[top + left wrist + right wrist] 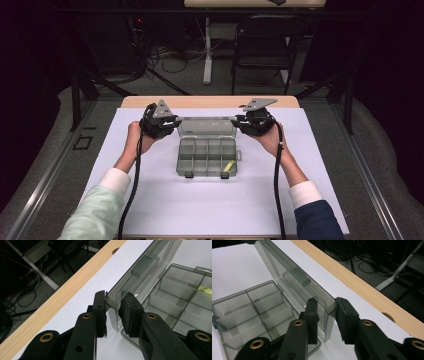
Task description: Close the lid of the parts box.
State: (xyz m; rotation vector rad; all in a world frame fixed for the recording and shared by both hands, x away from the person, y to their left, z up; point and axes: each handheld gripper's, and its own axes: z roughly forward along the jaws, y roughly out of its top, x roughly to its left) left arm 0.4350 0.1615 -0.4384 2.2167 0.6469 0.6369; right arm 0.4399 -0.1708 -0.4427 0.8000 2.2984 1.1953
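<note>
A clear grey compartment box sits mid-table with its lid raised at the far side. My left gripper holds the lid's left corner and my right gripper holds its right corner. In the left gripper view the jaws close around the lid's corner rim, above the divided tray. The right gripper view has the jaws clamped on the other corner of the lid, beside the tray. A small yellow piece lies in one front right compartment.
The box rests on a white mat over a wooden table whose far edge lies just behind the lid. A black chair, a table leg and loose cables stand on the floor beyond.
</note>
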